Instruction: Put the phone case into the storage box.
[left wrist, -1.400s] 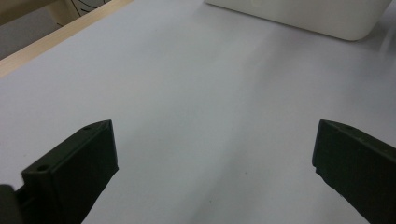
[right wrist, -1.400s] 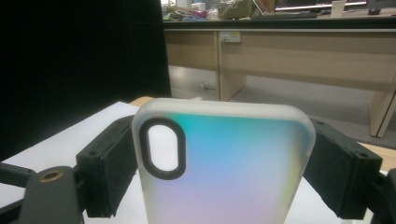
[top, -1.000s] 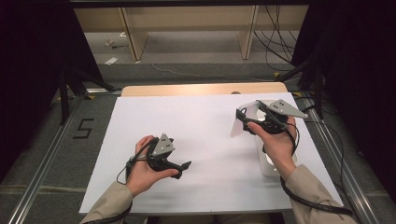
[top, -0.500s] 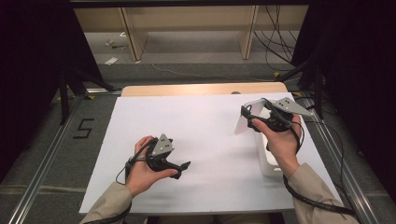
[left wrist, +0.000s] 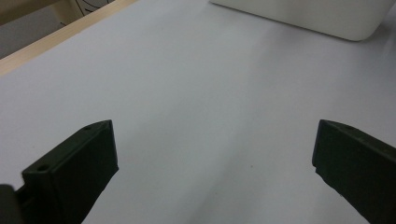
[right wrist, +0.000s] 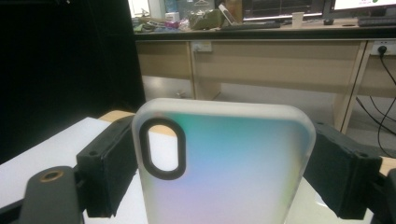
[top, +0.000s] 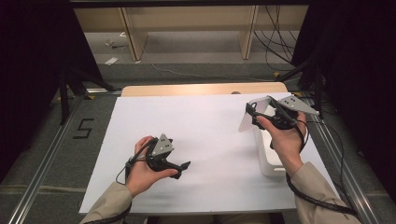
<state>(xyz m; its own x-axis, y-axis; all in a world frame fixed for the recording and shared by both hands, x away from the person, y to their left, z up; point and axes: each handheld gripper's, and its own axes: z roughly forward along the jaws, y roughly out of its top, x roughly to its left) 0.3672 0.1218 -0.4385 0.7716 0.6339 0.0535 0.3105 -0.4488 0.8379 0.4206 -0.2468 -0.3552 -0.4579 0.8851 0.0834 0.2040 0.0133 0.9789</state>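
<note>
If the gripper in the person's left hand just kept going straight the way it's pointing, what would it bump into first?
Probably the white bin. The left gripper lies low with open jaws, with only bare white table cover between; depth is hard to judge.

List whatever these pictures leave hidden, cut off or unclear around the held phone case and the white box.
- Frosted translucent phone case: its lower part is cut off by the bottom edge of the right gripper view.
- White rectangular plastic box: in the high view the person's right hand covers much of it, so its contents cannot be told.
- Same box in the left gripper view: cut off by the top edge.
- Right gripper: fingertips hidden behind the case in the high view.
</note>
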